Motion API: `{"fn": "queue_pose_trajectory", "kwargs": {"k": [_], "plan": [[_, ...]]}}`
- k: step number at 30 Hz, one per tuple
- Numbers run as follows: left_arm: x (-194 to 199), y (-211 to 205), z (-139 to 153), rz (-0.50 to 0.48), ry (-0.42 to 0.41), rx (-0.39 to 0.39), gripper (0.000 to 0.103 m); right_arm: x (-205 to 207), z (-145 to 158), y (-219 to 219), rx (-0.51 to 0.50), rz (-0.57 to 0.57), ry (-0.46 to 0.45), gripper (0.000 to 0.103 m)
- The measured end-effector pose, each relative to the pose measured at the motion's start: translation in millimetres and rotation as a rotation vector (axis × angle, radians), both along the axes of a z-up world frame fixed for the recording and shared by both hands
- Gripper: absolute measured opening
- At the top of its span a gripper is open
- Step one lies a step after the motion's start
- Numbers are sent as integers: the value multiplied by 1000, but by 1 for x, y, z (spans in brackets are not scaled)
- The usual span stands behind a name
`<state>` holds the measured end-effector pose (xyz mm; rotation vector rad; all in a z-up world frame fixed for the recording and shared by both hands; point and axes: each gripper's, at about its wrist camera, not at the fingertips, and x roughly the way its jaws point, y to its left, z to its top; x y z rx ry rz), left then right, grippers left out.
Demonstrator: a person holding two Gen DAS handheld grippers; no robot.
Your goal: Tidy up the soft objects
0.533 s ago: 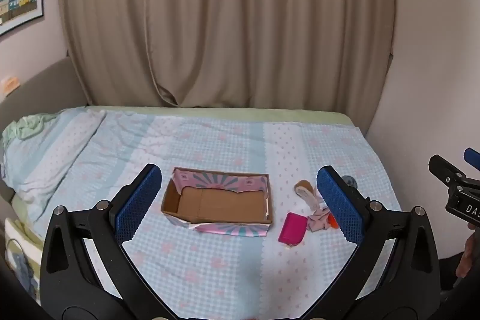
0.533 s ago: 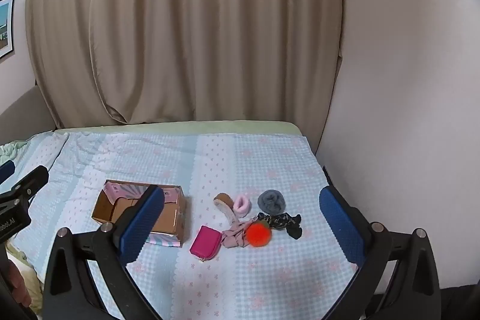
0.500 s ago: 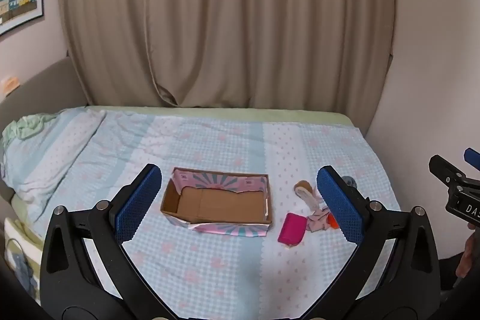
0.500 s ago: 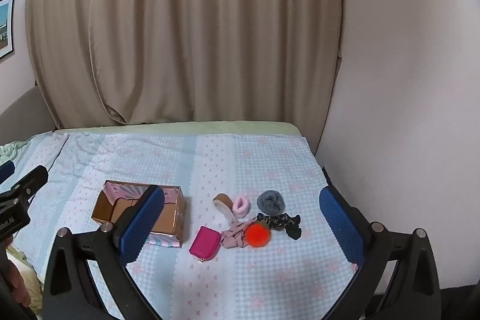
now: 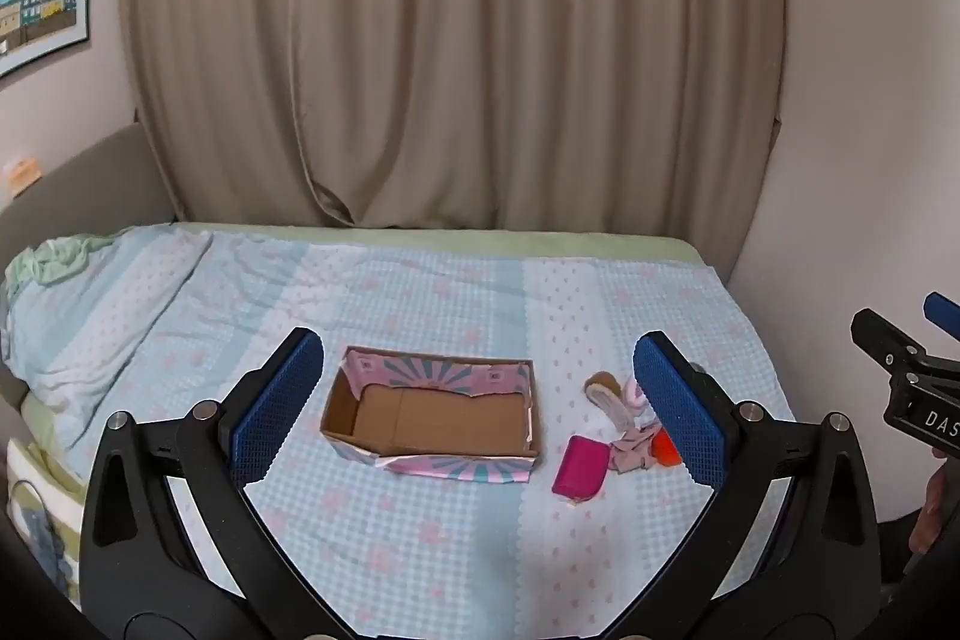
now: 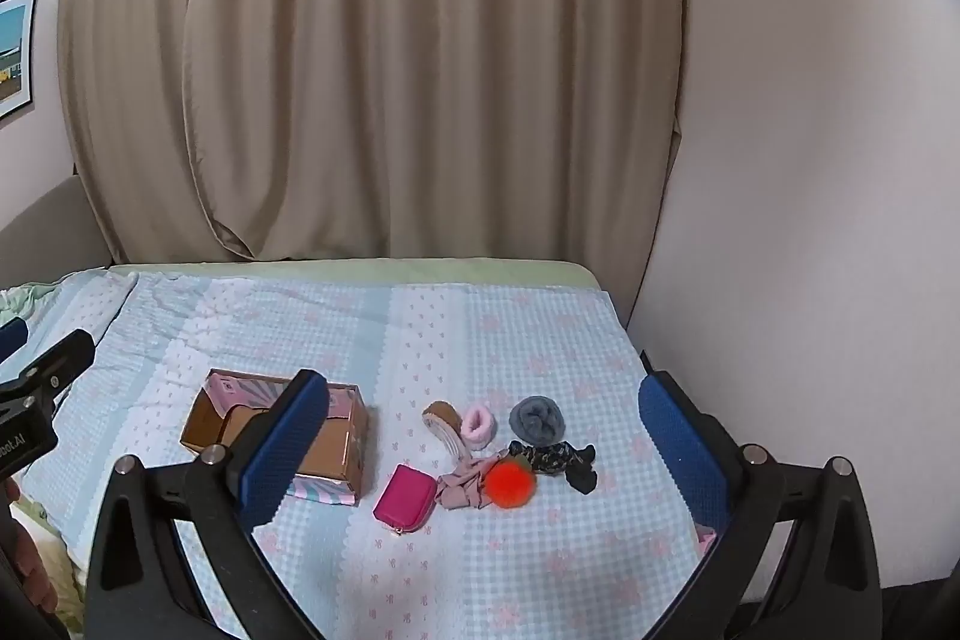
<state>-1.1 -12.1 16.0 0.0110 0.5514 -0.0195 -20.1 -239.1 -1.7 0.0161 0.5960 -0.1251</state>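
An open cardboard box [image 5: 432, 415] with pink and teal patterned sides sits empty on the bed; it also shows in the right wrist view [image 6: 336, 454]. To its right lie a magenta pouch [image 6: 405, 505], a pink cloth [image 6: 462, 487], an orange pom-pom [image 6: 510, 483], a brown scrunchie [image 6: 441, 415], a pink scrunchie [image 6: 479, 423], a grey scrunchie [image 6: 537, 418] and a dark patterned scrunchie [image 6: 558, 457]. My left gripper [image 5: 480, 406] is open and empty, held above the near bed in front of the box. My right gripper [image 6: 480, 451] is open and empty, in front of the pile.
The bed has a light blue checked cover [image 5: 420, 532]. A pillow [image 5: 90, 304] lies at the left. Beige curtains [image 5: 450, 40] hang behind the bed and a wall [image 6: 810, 160] stands at the right edge.
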Motion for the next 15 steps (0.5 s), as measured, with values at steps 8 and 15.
{"fn": "queue_pose_trajectory", "kwargs": {"k": [8,15], "plan": [[-4,2,1,-5,-7,-9,103,-6,-3,4,-1,4,-16,103],[-6,4,-1,-5,-10,-12,103,-3,0,4,2,10,-21,103]]}}
